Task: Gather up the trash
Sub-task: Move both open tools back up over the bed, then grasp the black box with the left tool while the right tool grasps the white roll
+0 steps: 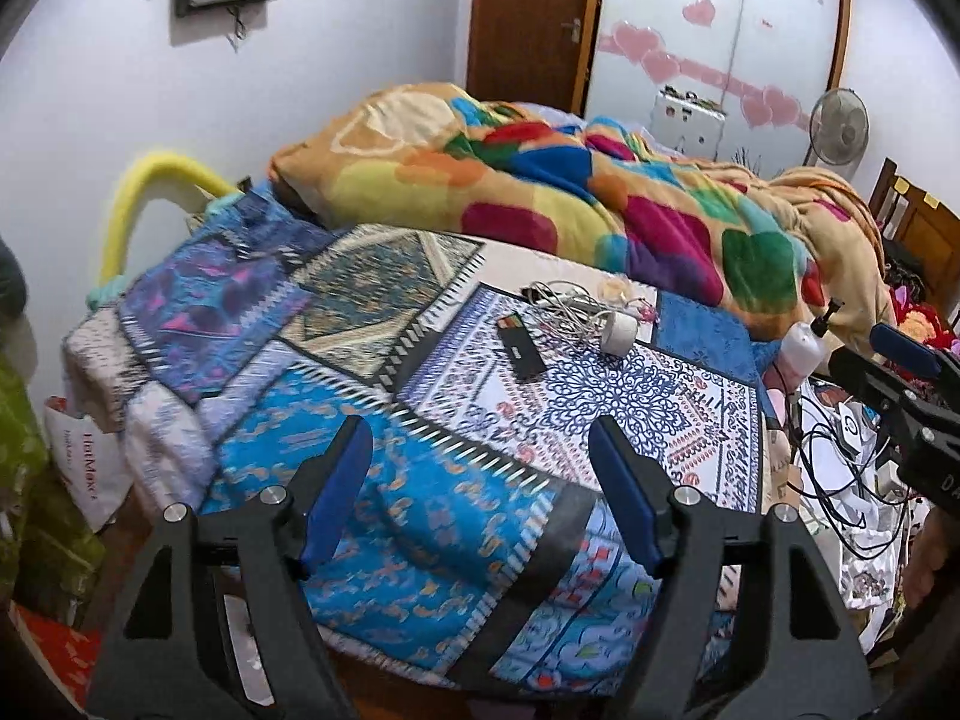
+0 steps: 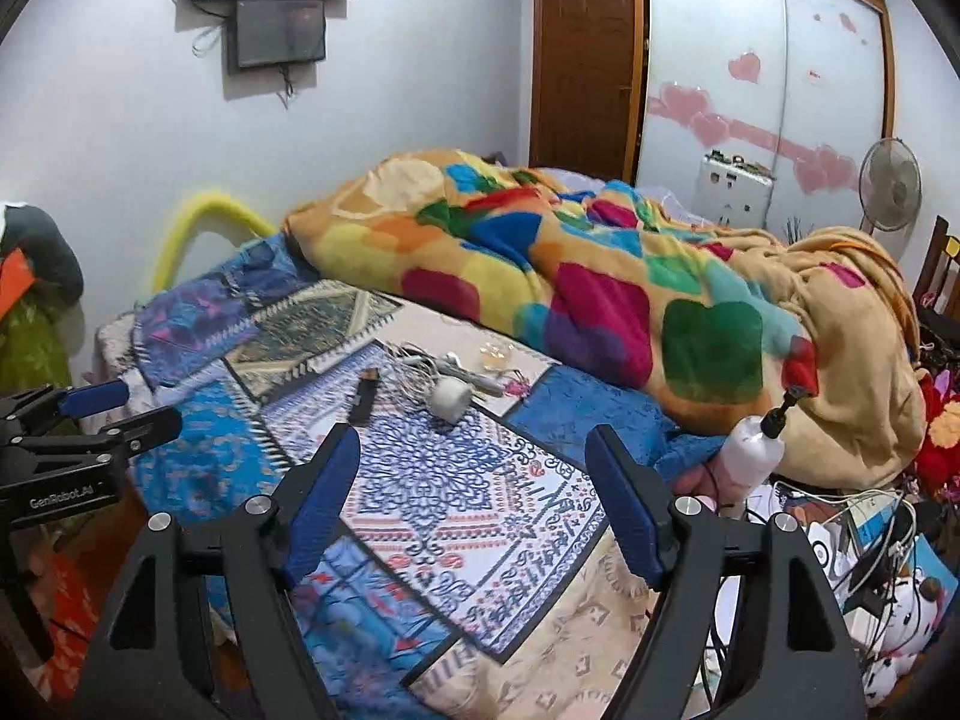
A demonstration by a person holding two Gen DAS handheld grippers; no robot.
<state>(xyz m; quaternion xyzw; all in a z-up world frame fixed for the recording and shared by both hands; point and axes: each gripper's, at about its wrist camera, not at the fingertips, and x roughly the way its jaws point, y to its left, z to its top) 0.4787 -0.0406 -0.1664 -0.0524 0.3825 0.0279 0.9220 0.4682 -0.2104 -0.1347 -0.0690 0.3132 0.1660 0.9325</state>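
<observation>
On the patchwork bedspread (image 1: 384, 480) lie a small dark flat pack (image 1: 521, 348), a white roll (image 1: 621, 333) with a tangle of white cable (image 1: 561, 300), and a crumpled clear wrapper (image 1: 617, 288). The same pack (image 2: 364, 399), roll (image 2: 451, 401) and wrapper (image 2: 495, 354) show in the right wrist view. My left gripper (image 1: 480, 450) is open and empty, short of them above the bed's near end. My right gripper (image 2: 474, 459) is open and empty, also short of them. Each gripper shows in the other's view: the right one (image 1: 900, 372), the left one (image 2: 120, 408).
A bright multicoloured blanket (image 1: 570, 192) is heaped across the far bed. A white pump bottle (image 2: 753, 450) stands at the bed's right edge above a cluttered pile of cables and papers (image 2: 870, 540). A yellow foam rail (image 1: 150, 186) and bags (image 1: 84, 456) are at left.
</observation>
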